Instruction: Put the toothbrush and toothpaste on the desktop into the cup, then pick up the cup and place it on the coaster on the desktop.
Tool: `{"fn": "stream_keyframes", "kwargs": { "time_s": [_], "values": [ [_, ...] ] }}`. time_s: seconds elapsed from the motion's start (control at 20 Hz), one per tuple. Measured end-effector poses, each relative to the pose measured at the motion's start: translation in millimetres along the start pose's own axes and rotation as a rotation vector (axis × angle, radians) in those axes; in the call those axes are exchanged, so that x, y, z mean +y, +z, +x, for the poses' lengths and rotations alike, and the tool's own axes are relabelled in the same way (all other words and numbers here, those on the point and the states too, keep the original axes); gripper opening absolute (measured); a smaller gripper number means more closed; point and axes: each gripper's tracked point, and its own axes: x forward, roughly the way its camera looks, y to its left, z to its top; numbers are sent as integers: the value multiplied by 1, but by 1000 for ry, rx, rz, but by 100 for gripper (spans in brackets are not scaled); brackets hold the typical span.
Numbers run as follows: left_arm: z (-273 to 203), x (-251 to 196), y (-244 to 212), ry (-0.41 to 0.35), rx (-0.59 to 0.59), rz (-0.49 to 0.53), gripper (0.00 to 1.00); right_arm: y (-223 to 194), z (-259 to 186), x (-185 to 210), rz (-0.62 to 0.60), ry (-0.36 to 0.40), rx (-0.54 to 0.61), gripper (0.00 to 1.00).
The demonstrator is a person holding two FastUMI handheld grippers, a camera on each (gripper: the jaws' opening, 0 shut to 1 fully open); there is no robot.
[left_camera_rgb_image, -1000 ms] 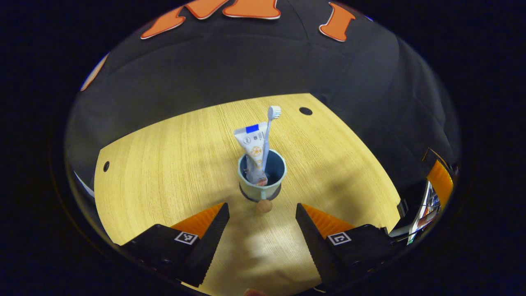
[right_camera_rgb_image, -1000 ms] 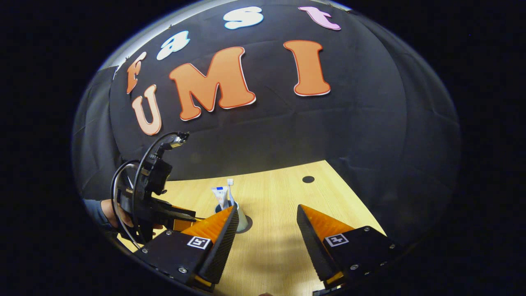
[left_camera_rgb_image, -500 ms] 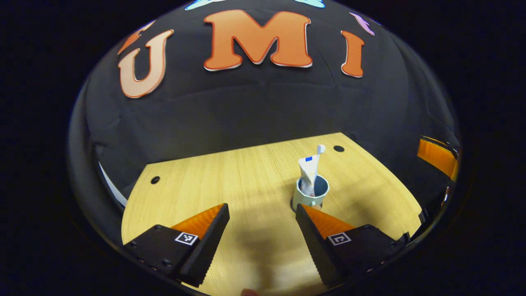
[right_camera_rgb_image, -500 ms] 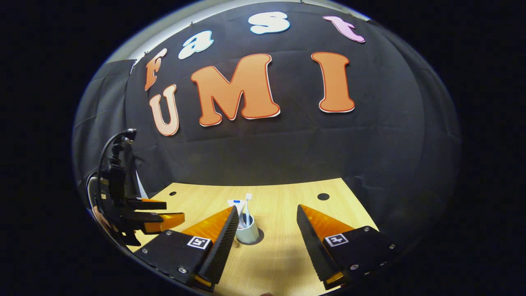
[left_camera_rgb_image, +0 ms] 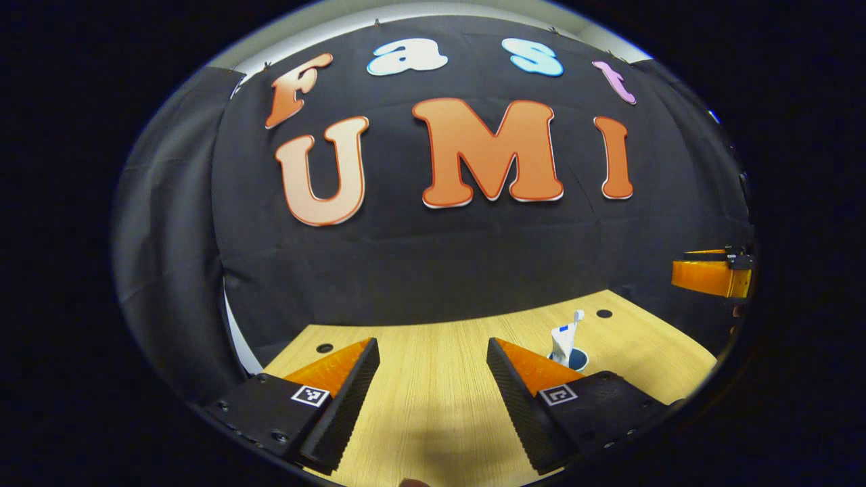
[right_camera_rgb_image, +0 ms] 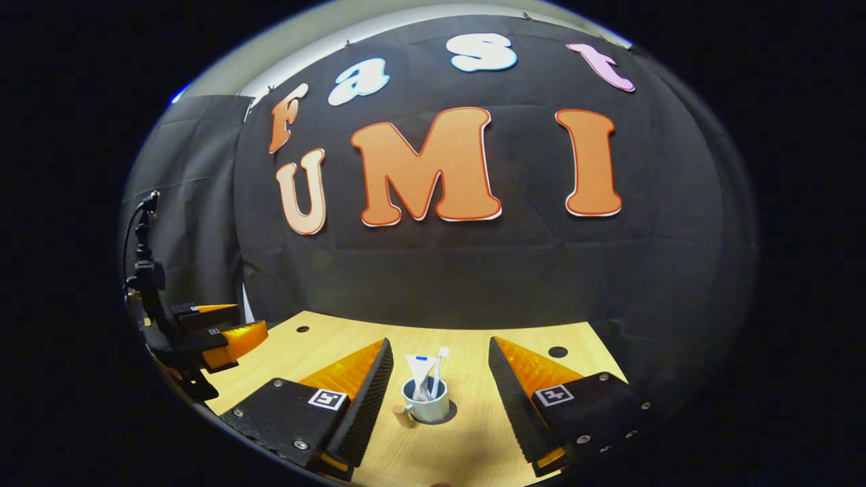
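The left gripper (left_camera_rgb_image: 433,348) is seen at the bottom of the left gripper view with its fingers spread wide and nothing between them, above bare desktop (left_camera_rgb_image: 433,412). Compared with a second ago, when the cup sat centred just beyond these fingertips and large in the frame, the gripper has been drawn back and raised: the cup (left_camera_rgb_image: 570,358) is now small, at the lower right of the frame, partly hidden behind the right-hand finger. This is judged as a withdrawal after release, so the placing step appears finished. The right gripper (right_camera_rgb_image: 436,348) is likewise held open and empty at the bottom of the right gripper view, and has also been pulled back, since the cup (right_camera_rgb_image: 426,404) is now framed between its fingertips yet well apart from them, touched by neither. In that view the left gripper (right_camera_rgb_image: 216,331) is seen at the left edge, clear of the cup. The cup stands upright at the lower centre of the frame on a dark disc taken to be the coaster (right_camera_rgb_image: 449,410), of which only a sliver shows at the cup's base. Inside the cup, the toothpaste (right_camera_rgb_image: 421,377) and the toothbrush (right_camera_rgb_image: 440,368) are held upright, leaning together, bristles uppermost. A small cork-like knob (right_camera_rgb_image: 402,414) is seen just beside the cup's base. The task is judged essentially complete.
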Motion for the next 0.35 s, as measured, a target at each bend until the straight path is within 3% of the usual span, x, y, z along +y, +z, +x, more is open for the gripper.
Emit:
{"fn": "stream_keyframes", "kwargs": {
  "time_s": [0.2, 0.35],
  "values": [
    [-10, -4, 14, 14, -67, -20, 97, 21, -4, 16, -64, 35, -100, 86],
    [-15, -15, 25, -3, -102, -27, 96, 19, -10, 19, -83, 43, -107, 86]
  ]
}}
